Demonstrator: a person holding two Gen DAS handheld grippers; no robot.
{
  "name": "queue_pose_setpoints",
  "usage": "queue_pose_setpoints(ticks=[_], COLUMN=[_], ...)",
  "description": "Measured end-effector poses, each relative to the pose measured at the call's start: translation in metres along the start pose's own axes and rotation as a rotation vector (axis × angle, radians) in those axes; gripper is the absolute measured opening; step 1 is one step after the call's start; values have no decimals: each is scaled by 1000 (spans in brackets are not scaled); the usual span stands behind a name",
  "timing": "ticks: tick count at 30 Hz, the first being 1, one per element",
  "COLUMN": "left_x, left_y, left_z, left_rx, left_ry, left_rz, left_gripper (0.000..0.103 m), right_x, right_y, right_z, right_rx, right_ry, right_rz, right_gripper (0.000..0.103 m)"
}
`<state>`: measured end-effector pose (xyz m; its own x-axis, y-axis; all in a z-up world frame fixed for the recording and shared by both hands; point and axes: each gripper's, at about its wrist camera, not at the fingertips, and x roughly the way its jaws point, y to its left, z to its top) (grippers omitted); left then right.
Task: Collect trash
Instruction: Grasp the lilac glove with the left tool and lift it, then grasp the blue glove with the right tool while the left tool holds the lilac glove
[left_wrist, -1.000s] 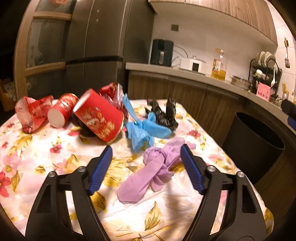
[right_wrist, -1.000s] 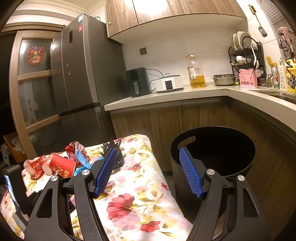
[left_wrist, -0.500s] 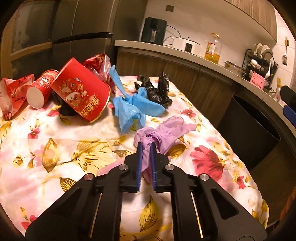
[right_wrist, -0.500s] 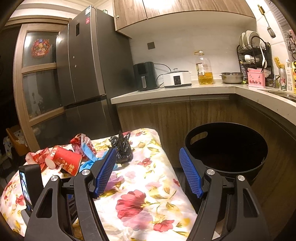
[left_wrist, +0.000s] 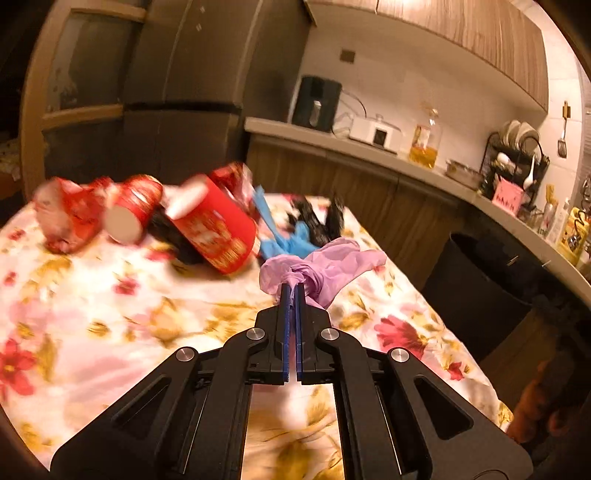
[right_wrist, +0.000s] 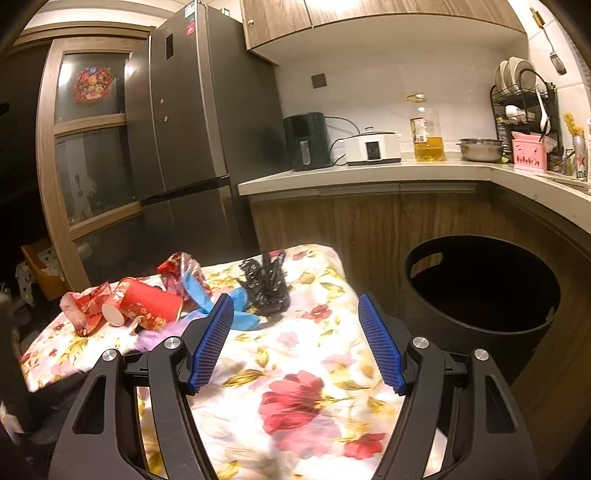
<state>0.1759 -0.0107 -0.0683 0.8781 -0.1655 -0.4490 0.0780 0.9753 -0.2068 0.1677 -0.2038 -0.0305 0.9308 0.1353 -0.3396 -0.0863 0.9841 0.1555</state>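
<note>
The left claw (left_wrist: 292, 291) is pinching a purple glove (left_wrist: 325, 264), its jaws pressed together on the bunched part, the glove hanging just above the flowered table (left_wrist: 110, 314). Behind it are lying a big red cup (left_wrist: 218, 230), a blue glove (left_wrist: 291, 242) and what looks like a black bag (left_wrist: 319, 219), blurred. The right claw (right_wrist: 297, 341) is standing spread and empty over the table, near the black bin (right_wrist: 480, 288).

A crumpled purple glove (left_wrist: 325, 264) is pinched between closed claw tips above the floral surface (left_wrist: 110, 314). Far left lie red paper cups (left_wrist: 214, 229), a blue glove (left_wrist: 291, 240) and black plastic (left_wrist: 317, 219). A black bin (right_wrist: 480, 284) stands right.
</note>
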Motion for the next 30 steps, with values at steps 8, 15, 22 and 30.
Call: queue_pose_setpoints(ticks=[8, 15, 22, 30], left_x=[-30, -41, -41, -35], left_y=[34, 52, 64, 74], left_z=[16, 23, 31, 34], left_rx=[-70, -93, -104, -114], left_ry=[-78, -110, -132, -131], left_rz=[87, 107, 121, 121], left_gripper=[1, 1, 1, 1], right_x=[27, 60, 85, 109], right_y=[38, 72, 94, 102], right_z=[-10, -16, -28, -42], right_rx=[-34, -76, -117, -148], right_ry=[43, 73, 101, 184], right_rz=[70, 112, 97, 88], right_gripper=[69, 64, 61, 58])
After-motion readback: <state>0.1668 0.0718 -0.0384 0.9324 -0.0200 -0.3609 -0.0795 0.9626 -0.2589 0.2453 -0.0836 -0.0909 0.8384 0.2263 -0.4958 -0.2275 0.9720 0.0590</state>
